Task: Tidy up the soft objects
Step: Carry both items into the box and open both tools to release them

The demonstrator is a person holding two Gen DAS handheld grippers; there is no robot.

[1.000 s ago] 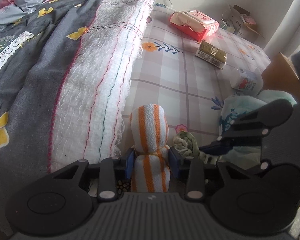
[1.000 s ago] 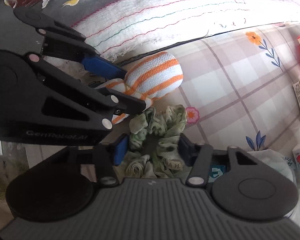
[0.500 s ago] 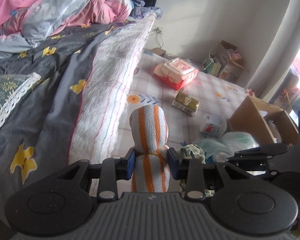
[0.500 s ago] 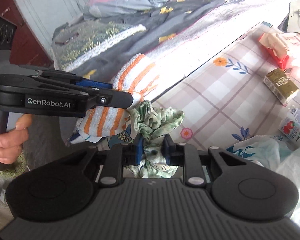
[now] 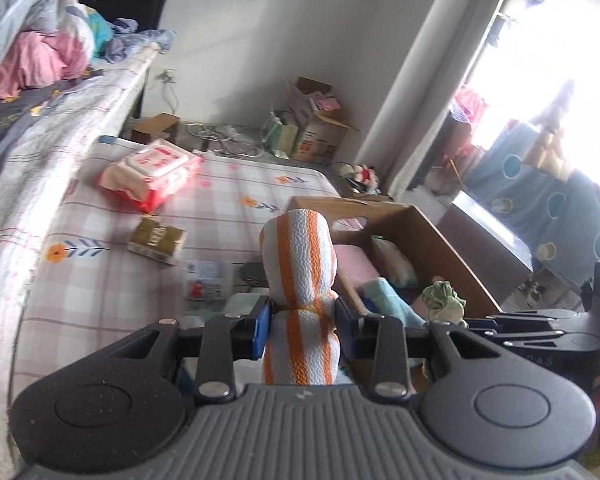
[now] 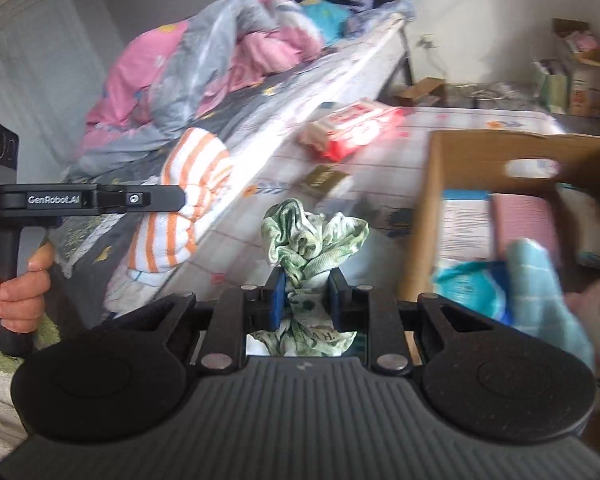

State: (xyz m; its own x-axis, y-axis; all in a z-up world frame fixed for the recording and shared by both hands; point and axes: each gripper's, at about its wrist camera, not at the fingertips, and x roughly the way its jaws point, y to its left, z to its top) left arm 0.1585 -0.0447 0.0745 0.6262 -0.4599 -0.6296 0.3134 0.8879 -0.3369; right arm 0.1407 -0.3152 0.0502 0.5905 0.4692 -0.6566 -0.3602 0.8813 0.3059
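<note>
My left gripper (image 5: 303,330) is shut on a rolled white towel with orange stripes (image 5: 298,264), held upright in the air; the same towel (image 6: 180,208) shows at the left of the right wrist view. My right gripper (image 6: 305,300) is shut on a crumpled green patterned scrunchie (image 6: 312,236), which bunches above the blue pads; the scrunchie (image 5: 444,300) shows at the right of the left wrist view. An open cardboard box (image 5: 440,236) stands ahead and to the right, holding a pink item, a light blue cloth (image 6: 540,280) and packets.
A checked floral mat (image 5: 100,280) covers the floor, with a red-and-white wipes pack (image 5: 152,172), a green packet (image 5: 156,240) and a small bottle (image 5: 204,280) on it. A bed with piled bedding (image 6: 220,60) lies left. More cardboard boxes (image 5: 316,128) stand by the far wall.
Both grippers have risen from the mat and swung right toward the cardboard box, carrying the towel and the scrunchie. The right jaws closed tighter on the scrunchie.
</note>
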